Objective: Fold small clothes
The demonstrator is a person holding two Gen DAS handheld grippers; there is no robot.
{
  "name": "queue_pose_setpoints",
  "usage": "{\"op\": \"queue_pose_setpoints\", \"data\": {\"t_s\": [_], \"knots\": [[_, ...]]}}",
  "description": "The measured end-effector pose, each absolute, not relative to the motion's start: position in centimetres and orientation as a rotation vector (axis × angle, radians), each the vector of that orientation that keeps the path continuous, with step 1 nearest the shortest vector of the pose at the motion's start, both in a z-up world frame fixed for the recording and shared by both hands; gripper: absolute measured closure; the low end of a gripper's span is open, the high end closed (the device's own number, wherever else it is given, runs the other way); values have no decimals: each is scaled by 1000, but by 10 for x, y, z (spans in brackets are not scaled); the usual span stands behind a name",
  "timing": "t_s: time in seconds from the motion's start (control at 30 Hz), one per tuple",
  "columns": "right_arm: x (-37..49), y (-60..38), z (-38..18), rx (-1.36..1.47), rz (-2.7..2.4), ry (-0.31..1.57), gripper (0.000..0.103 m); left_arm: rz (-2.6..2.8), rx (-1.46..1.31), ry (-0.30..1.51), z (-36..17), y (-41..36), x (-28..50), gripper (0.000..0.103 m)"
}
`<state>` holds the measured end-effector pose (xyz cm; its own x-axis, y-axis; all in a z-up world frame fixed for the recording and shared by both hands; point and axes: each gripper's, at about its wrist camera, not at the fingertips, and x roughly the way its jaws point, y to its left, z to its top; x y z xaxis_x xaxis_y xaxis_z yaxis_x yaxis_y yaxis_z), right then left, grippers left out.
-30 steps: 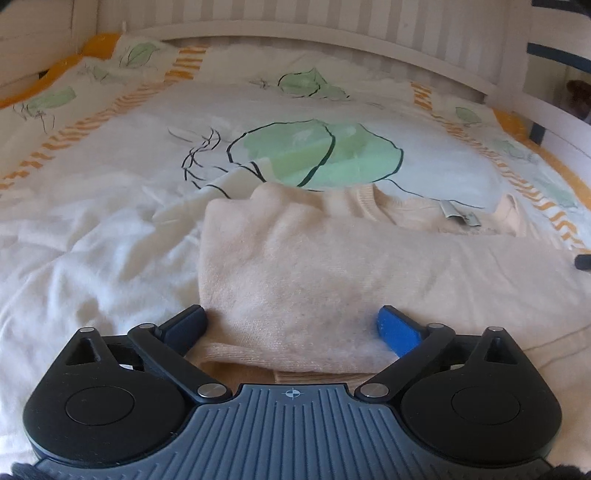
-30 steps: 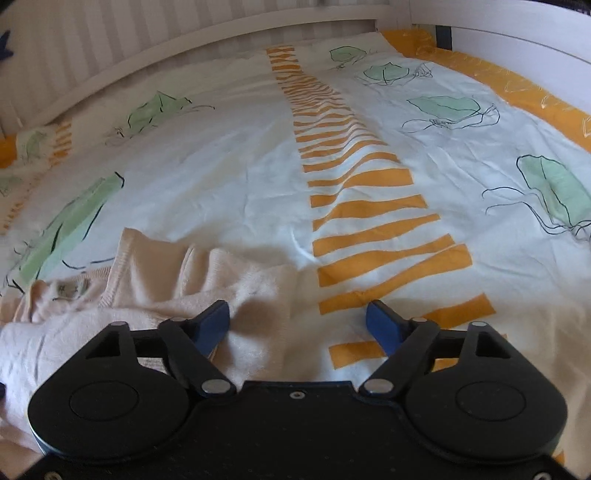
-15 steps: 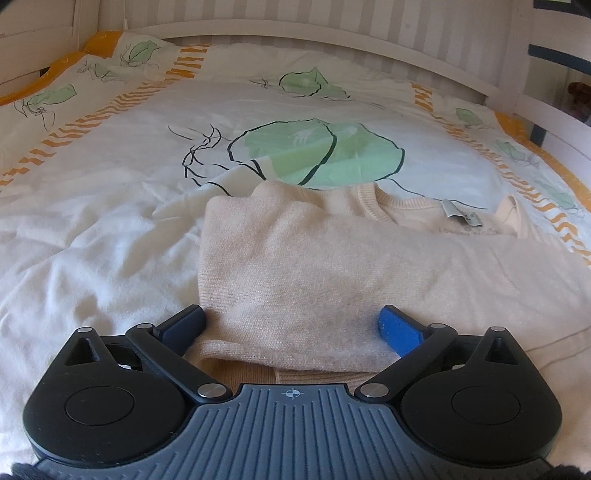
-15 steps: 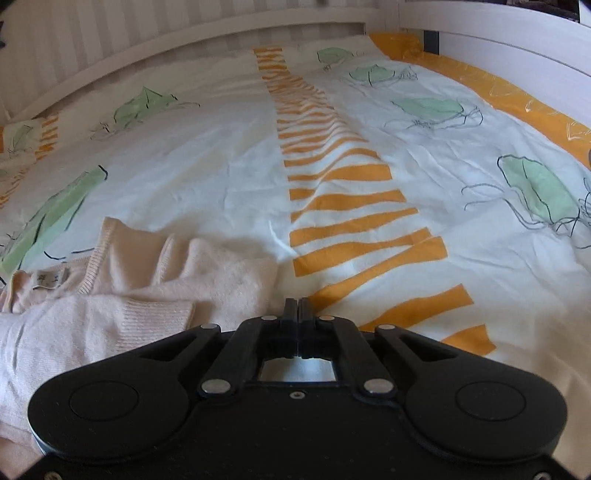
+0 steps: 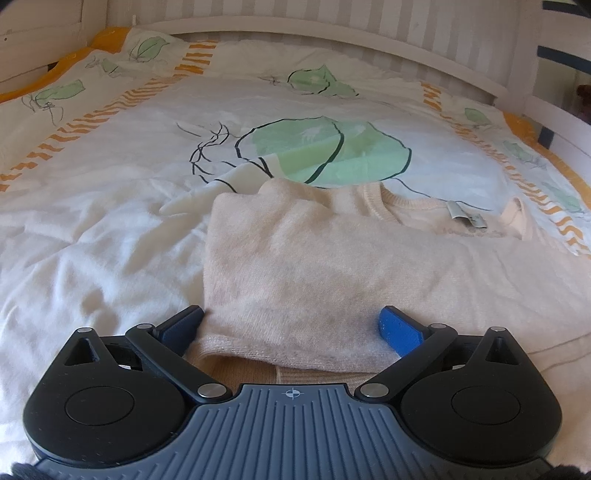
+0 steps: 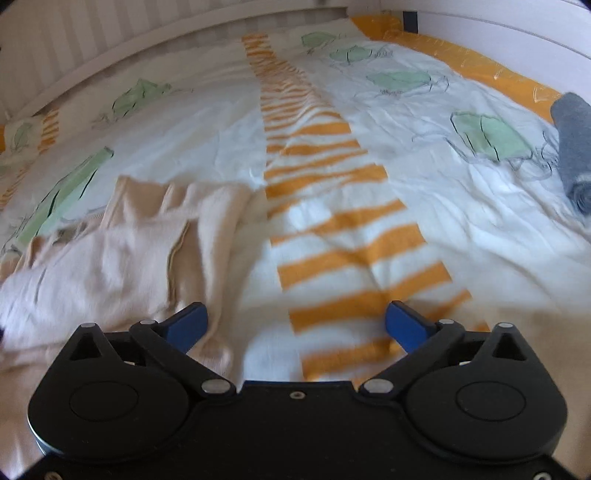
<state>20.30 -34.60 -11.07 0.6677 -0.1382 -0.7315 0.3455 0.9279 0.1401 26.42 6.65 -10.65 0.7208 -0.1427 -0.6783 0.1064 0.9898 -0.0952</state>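
A cream knit sweater (image 5: pixel 332 266) lies on the bed, one side folded over its body, with the neck label (image 5: pixel 461 216) at the far right. My left gripper (image 5: pixel 291 328) rests open at the sweater's near edge, its blue fingers on either side of the folded layer. In the right wrist view the sweater (image 6: pixel 122 258) lies rumpled at the left. My right gripper (image 6: pixel 295 325) is opening wide over the duvet. The sweater's right edge (image 6: pixel 221 295) runs just inside its left finger (image 6: pixel 186 325), and the pads do not press on it.
The duvet (image 6: pixel 332 206) is white with green leaves and an orange striped band. A rolled grey cloth (image 6: pixel 574 147) lies at the far right. White slatted bed rails (image 5: pixel 332 33) close off the far side. A pale strip of cloth (image 5: pixel 221 186) pokes out beside the sweater.
My right gripper shut empty, then opened wide and drew back along the sweater's right edge; the grey roll came into view. The left gripper and the folded sweater stayed still.
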Motion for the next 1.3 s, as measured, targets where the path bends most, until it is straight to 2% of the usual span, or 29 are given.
{"op": "queue_pose_setpoints", "data": {"t_s": [0.27, 0.43, 0.83, 1.03, 1.3], "knots": [[178, -348, -106, 279, -221, 898, 1, -114, -73, 821, -93, 72, 245, 2], [161, -345, -101, 285, -153, 976, 1, -125, 15, 869, -78, 74, 207, 3], [92, -341, -93, 582, 47, 1178, 1, -214, -66, 950, -44, 112, 114, 3], [62, -301, -77, 387, 127, 1186, 2, -240, -105, 1051, -49, 129, 87, 3], [39, -267, -80, 323, 194, 1220, 1, -250, -92, 1128, -59, 137, 70, 3]]}}
